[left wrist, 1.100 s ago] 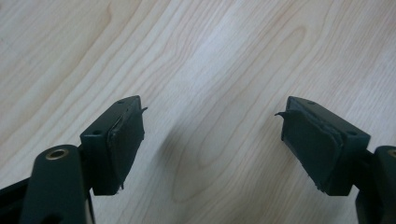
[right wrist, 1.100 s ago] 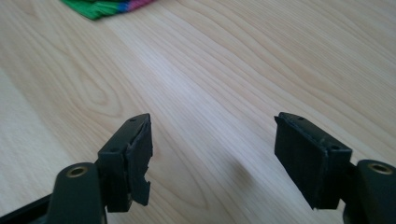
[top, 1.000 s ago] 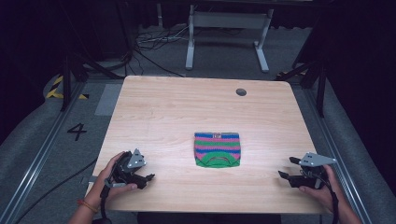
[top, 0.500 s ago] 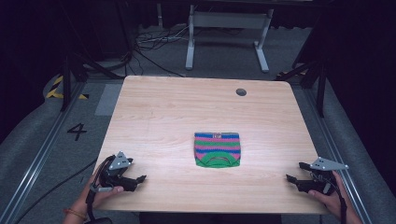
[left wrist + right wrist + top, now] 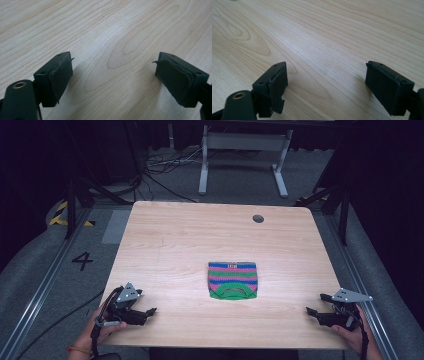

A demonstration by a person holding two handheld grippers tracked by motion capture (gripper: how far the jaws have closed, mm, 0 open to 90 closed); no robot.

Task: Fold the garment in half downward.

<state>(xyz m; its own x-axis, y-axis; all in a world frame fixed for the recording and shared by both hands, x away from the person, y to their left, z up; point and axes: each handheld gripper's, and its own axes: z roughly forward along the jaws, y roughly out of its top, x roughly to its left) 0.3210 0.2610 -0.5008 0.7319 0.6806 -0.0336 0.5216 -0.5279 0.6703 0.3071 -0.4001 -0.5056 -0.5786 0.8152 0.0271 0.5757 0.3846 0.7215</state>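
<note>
A: What's the tabletop like?
B: Pale wood grain, rounded corners, with a small dark round hole toward one o'clock.
A: Anything lying on it?
B: One folded striped cloth, green-edged, flat just toward five o'clock of centre.

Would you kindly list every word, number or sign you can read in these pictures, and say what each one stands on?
"4": a dark numeral on the grey floor left of the table.
Small label at the top edge of the striped cloth: too small and blurred to read.
Yellow-and-black hazard stripes on the floor at far left: a marking, no text.
</note>
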